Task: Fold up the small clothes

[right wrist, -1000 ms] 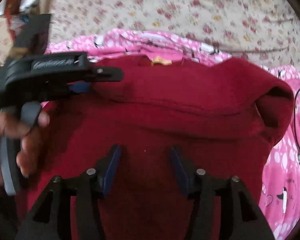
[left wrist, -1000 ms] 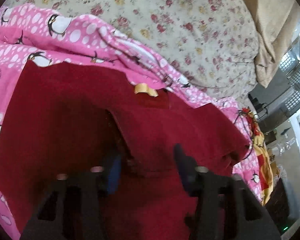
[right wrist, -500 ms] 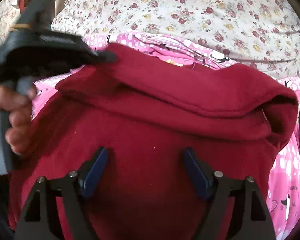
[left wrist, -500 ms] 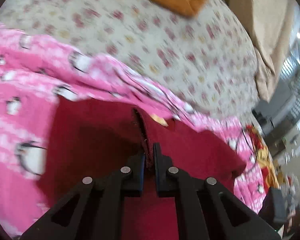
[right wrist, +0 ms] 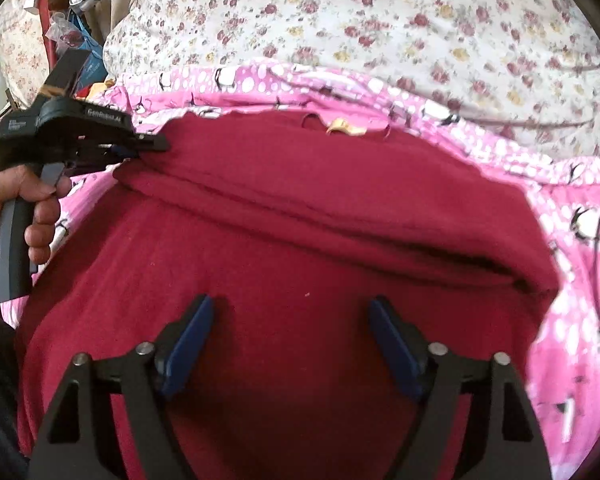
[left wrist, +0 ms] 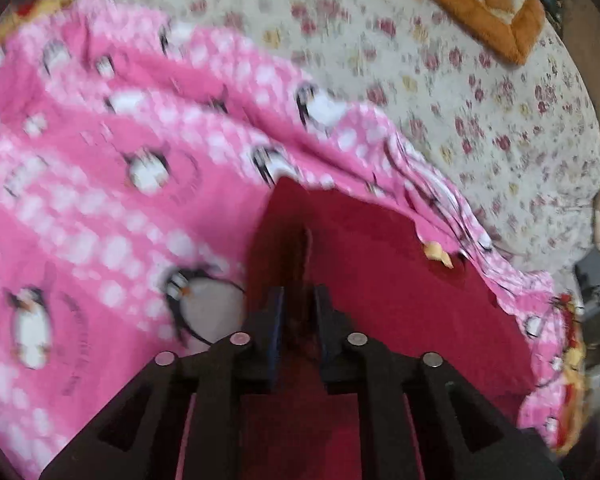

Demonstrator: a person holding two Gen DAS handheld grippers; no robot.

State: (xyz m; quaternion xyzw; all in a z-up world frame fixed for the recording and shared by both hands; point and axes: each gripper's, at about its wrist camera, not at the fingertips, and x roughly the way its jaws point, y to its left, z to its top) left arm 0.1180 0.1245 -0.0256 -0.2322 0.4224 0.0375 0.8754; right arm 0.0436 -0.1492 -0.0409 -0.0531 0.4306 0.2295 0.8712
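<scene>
A bed [right wrist: 440,20] with a floral sheet fills my views. On it lies a pink penguin blanket [left wrist: 100,208], and on that the dark red garment [right wrist: 300,248] I am folding. I judge the fold partly done: a flap is doubled across the garment's upper part, the lower body still flat. My left gripper [left wrist: 298,312] has its jaws pinched on the flap's edge, at nine o'clock in the right view. My right gripper [right wrist: 290,340] hovers with jaws wide apart, holding nothing. A tan label [right wrist: 344,127] sits at twelve o'clock (the neckline, I think). A dark cord [right wrist: 598,260] at three o'clock could snag.
</scene>
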